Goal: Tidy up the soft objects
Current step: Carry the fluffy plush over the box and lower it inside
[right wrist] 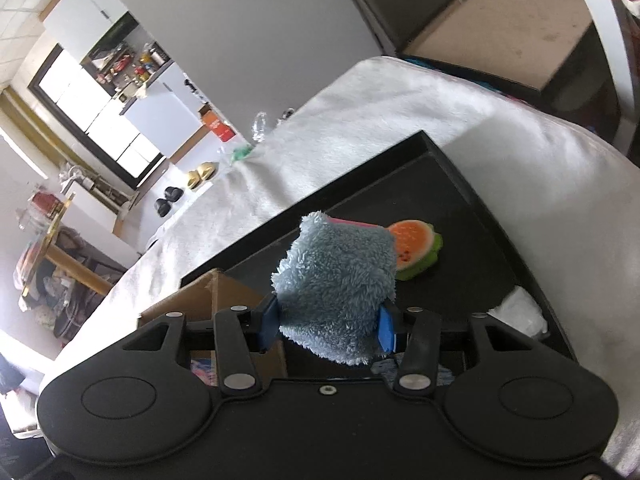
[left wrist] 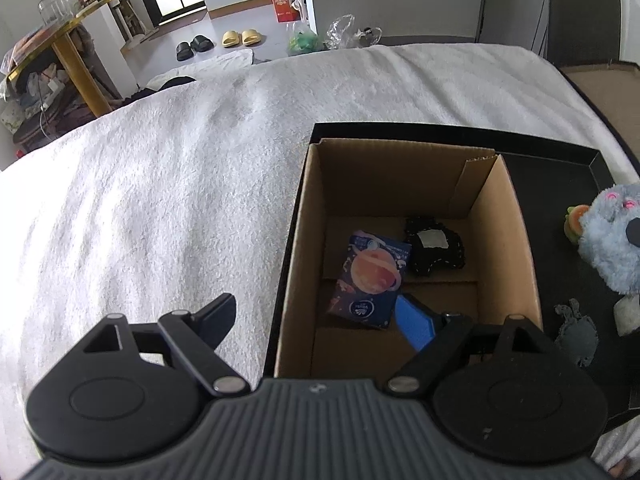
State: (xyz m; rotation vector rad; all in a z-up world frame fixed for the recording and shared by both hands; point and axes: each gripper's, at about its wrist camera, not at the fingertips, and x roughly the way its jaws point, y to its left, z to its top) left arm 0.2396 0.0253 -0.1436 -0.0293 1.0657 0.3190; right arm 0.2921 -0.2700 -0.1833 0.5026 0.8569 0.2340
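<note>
A cardboard box [left wrist: 308, 208] stands in a black tray [left wrist: 560, 216] on the white blanket. Inside it lie a tissue pack with a planet print [left wrist: 370, 278] and a black knitted pad [left wrist: 434, 248]. My left gripper [left wrist: 320, 316] is open and empty, with one finger over the blanket and the blue-padded finger over the box. My right gripper [right wrist: 328, 326] is shut on a fluffy blue plush toy [right wrist: 336, 280] and holds it above the tray [right wrist: 460, 184]; the toy also shows in the left wrist view [left wrist: 612, 236]. A watermelon-slice plush [right wrist: 416, 248] lies on the tray behind it.
A grey fabric piece [left wrist: 578, 330] and a white soft object [right wrist: 520, 312] lie on the tray. The box corner [right wrist: 208, 296] is left of the right gripper. The white blanket [left wrist: 160, 184] spreads to the left. Slippers [left wrist: 240, 38] and a table [left wrist: 60, 40] stand beyond.
</note>
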